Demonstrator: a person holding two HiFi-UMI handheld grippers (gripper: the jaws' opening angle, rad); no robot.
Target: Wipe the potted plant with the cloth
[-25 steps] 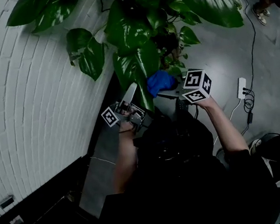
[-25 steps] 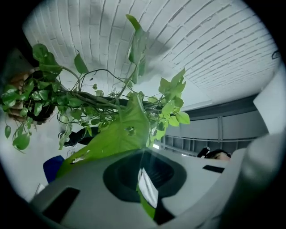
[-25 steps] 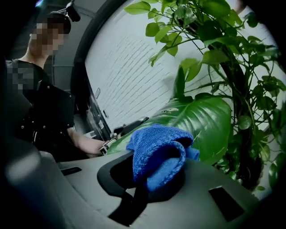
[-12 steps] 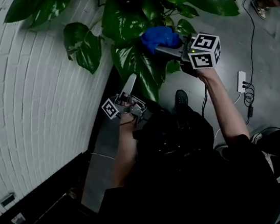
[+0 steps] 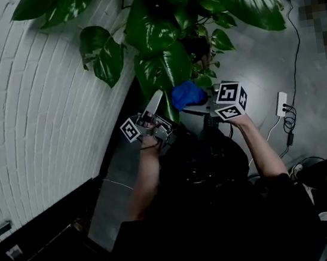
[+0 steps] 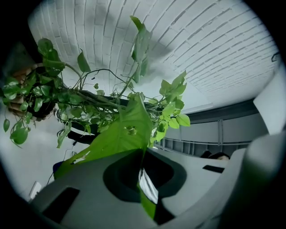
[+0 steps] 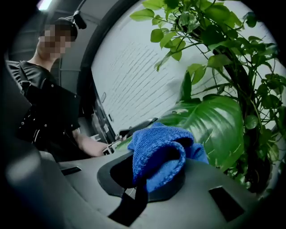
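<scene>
The potted plant [image 5: 183,15] spreads large glossy leaves against the wall. One long leaf [image 5: 162,76] hangs down from it. My left gripper [image 5: 155,99] is shut on that leaf's tip; in the left gripper view the leaf [image 6: 125,134] runs out from between the jaws [image 6: 142,173]. My right gripper [image 5: 195,107] is shut on a bunched blue cloth [image 5: 187,95]. The cloth sits beside the leaf's lower end. In the right gripper view the cloth [image 7: 156,152] bulges over the jaws, with the broad leaf [image 7: 210,125] just behind it.
A white brick wall [image 5: 33,103] curves along the left. A power strip [image 5: 281,103] with a trailing cable lies on the grey floor at the right. A person in dark clothes [image 7: 44,98] shows in the right gripper view. The plant's thin stems [image 6: 89,96] fill the left gripper view.
Half a second ago the right gripper and cloth were higher up on the leaf; they have come back down to its lower end. The left gripper has kept its hold and place.
</scene>
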